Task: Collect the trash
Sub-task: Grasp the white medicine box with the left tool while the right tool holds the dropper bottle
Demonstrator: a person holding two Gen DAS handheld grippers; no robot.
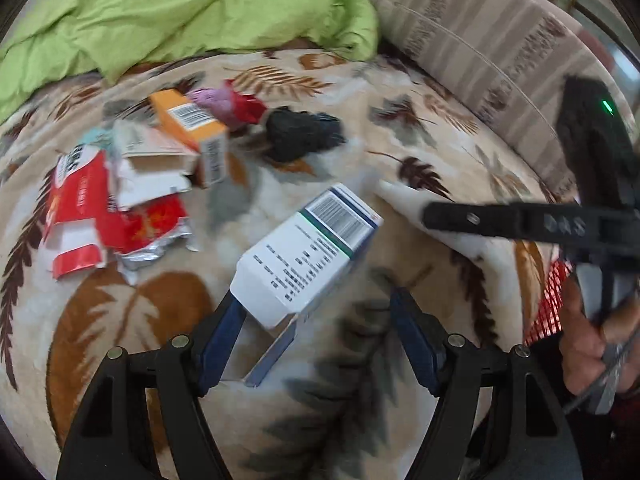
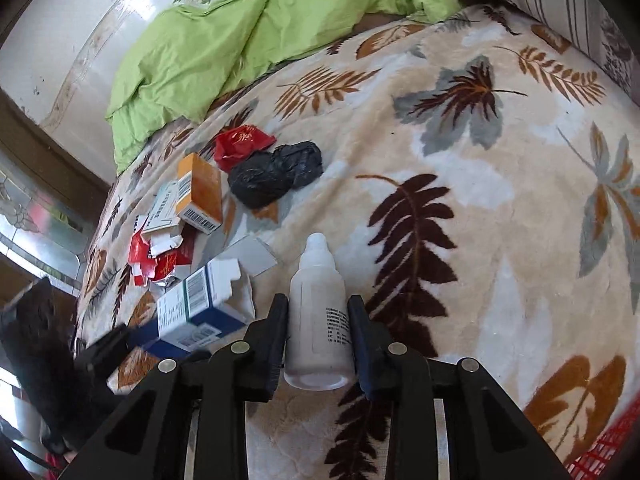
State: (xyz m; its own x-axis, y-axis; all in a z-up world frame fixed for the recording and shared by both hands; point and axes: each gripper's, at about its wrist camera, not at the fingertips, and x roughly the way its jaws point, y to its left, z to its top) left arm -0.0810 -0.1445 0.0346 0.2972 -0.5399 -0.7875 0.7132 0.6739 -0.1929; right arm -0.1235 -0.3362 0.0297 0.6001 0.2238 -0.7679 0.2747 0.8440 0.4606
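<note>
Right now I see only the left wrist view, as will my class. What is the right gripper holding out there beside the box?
Observer: The right gripper is shut on a white dropper bottle, with its cap pointing away from the camera.
Operator: Is the bottle labelled?
Observer: Yes, small dark print runs down its side, too small to read.
Operator: Is anything lying just beyond the white-and-blue box?
Observer: A flat grey card-like piece lies on the leaf-patterned blanket past the box.
</note>
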